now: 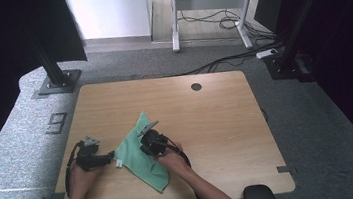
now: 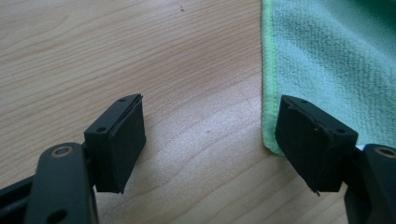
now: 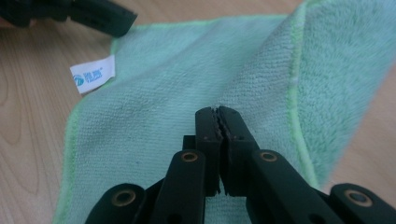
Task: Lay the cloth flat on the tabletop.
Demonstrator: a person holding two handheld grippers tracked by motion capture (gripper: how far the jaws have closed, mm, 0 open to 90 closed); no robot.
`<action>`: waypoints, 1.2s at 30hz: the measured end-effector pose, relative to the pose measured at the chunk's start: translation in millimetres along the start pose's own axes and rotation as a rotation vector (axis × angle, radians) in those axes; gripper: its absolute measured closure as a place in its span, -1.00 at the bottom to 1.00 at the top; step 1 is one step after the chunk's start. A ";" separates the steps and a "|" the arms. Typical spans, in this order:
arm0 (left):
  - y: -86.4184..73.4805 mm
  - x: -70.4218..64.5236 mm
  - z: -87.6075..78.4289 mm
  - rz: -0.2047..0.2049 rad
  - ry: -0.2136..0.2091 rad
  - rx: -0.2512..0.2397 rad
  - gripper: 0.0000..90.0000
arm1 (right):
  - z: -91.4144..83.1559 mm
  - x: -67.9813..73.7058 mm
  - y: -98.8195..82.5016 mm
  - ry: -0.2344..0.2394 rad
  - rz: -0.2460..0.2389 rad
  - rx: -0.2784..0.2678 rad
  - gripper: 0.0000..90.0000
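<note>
A green microfibre cloth (image 1: 132, 152) lies partly folded on the wooden table (image 1: 207, 121), near its front left. My right gripper (image 1: 142, 142) is over the cloth's middle. In the right gripper view its jaws (image 3: 218, 116) are shut on a raised fold of the cloth (image 3: 154, 107). My left gripper (image 1: 112, 157) rests at the cloth's left edge. In the left gripper view it stands open (image 2: 210, 140), bare wood between its jaws, with one pad (image 2: 310, 140) over the cloth's hem (image 2: 327, 56).
A white label (image 3: 93, 73) is sewn to the cloth's corner beside the left gripper's jaw (image 3: 100, 16). A round cable hole (image 1: 196, 86) sits at the table's far edge. A dark stand base (image 1: 57, 83) is on the floor beyond the far left corner.
</note>
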State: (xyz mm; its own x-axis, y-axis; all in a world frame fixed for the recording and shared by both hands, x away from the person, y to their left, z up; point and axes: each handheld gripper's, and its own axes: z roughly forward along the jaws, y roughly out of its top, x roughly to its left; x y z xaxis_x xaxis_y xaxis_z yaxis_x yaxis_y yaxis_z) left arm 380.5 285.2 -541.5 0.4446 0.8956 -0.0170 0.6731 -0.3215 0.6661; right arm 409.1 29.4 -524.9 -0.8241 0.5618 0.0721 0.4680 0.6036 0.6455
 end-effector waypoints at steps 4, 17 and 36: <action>0.1 -0.1 0.3 0.002 -0.002 -0.001 -0.46 | 4.8 -0.4 -0.9 0.019 0.010 -0.004 0.75; -0.3 0.2 0.0 0.006 -0.003 -0.001 -0.46 | -37.0 -26.7 9.8 -0.029 0.014 -0.065 0.36; -0.8 -0.6 0.2 0.000 -0.001 -0.008 -0.45 | -29.6 -37.1 -26.5 -0.040 0.038 -0.006 0.87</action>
State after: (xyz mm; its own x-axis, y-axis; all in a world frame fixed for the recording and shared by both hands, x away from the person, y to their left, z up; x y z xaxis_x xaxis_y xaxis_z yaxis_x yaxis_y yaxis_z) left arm 379.8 284.9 -542.2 0.4451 0.8953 -0.0173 0.6682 -0.3192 0.6720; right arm 417.8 -24.1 -522.2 -0.7923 0.6064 0.0669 0.4971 0.5781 0.6471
